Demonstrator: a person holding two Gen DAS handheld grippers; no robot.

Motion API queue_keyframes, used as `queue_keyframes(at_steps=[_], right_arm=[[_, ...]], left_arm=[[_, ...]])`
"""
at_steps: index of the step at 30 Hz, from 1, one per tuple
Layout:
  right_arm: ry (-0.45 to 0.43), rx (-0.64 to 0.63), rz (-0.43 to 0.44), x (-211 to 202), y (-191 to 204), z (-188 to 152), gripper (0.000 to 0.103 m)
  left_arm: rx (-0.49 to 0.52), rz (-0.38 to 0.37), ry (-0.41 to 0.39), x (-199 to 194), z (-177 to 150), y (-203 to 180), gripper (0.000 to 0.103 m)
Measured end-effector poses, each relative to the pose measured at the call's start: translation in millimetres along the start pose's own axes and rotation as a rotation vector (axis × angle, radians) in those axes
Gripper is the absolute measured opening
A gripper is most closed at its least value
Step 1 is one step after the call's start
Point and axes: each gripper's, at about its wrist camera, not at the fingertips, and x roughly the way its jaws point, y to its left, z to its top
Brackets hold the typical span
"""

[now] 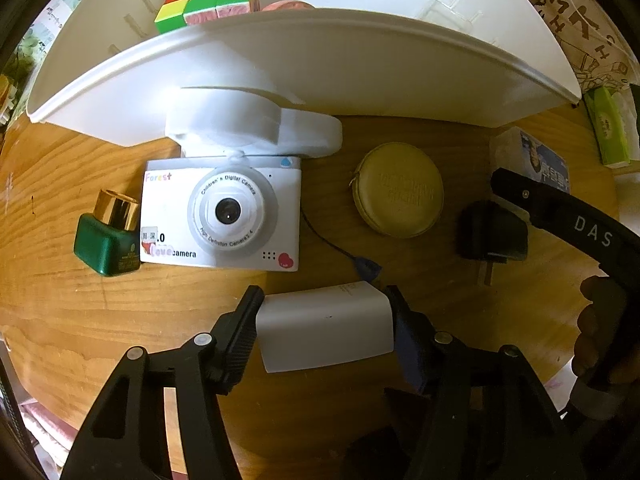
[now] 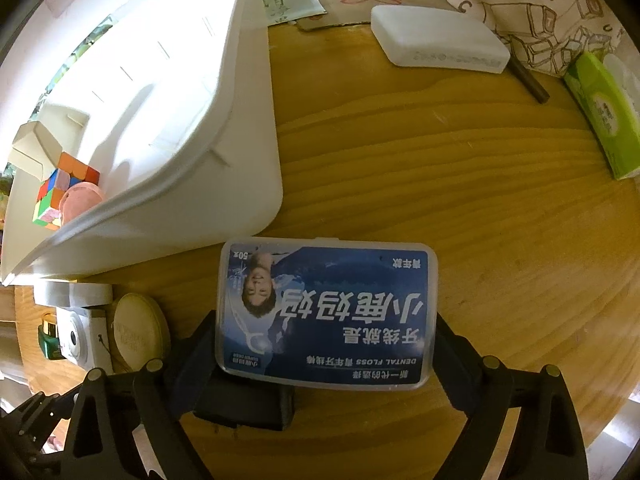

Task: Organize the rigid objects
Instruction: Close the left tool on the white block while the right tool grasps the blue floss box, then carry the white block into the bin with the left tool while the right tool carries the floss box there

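Note:
My left gripper (image 1: 325, 300) is shut on a white rectangular box (image 1: 326, 326) just above the wooden table. My right gripper (image 2: 326, 320) is shut on a blue dental floss box (image 2: 326, 312), held next to the white bin (image 2: 160, 128). The bin (image 1: 280, 60) holds a colourful puzzle cube (image 1: 208, 0) and a pink item (image 2: 80, 204). On the table lie a white children's camera (image 1: 222, 212), a green bottle with a gold cap (image 1: 106, 236), a yellow-green round case (image 1: 398, 190) and a black plug adapter (image 1: 492, 232).
A white flat piece (image 1: 256, 124) leans by the bin above the camera. A white soap-like box (image 2: 438, 40), a dark stick (image 2: 528, 80) and a green tissue pack (image 2: 604, 116) lie at the table's far side. The right gripper's arm (image 1: 560, 216) reaches in at the right.

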Motion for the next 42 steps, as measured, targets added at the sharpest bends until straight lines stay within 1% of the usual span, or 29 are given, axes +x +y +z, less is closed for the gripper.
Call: queue_keyframes(at_steps=[3, 6, 11, 19, 22, 28, 31, 34, 38, 42], right_arm=[[0.006, 0.01, 0.007, -2, -9, -2, 0.095], [0.011, 0.014, 0.012, -5, -26, 4, 0.095], [0.013, 0.003, 0.023, -6, -33, 13, 0.095], [0.002, -0.027, 0.046, -14, -44, -5, 0.095], [-0.008, -0.038, 0.055, -20, -48, -8, 0.094], [-0.04, -0.058, 0.074, -36, -58, -17, 0.094], [-0.067, -0.074, 0.069, -44, -64, -24, 0.094], [-0.094, -0.081, 0.075, -53, -68, -28, 0.094], [-0.13, -0.081, 0.074, -68, -73, -36, 0.094], [-0.146, -0.07, 0.086, -80, -84, -38, 0.094]], left_arm=[[-0.004, 0.007, 0.002, 4, -4, 2, 0.064], [-0.013, 0.01, 0.002, 4, -11, -1, 0.064], [-0.036, 0.009, -0.002, 5, -26, -4, 0.064], [-0.054, 0.012, -0.041, -2, -52, -16, 0.064], [-0.071, -0.004, -0.051, -2, -64, -21, 0.064], [-0.085, 0.004, -0.082, -7, -80, -27, 0.064], [-0.087, 0.015, -0.099, -11, -88, -30, 0.064], [-0.081, 0.031, -0.12, -22, -86, -34, 0.064], [-0.074, 0.047, -0.156, -35, -85, -30, 0.064], [-0.08, 0.062, -0.195, -52, -83, -31, 0.064]])
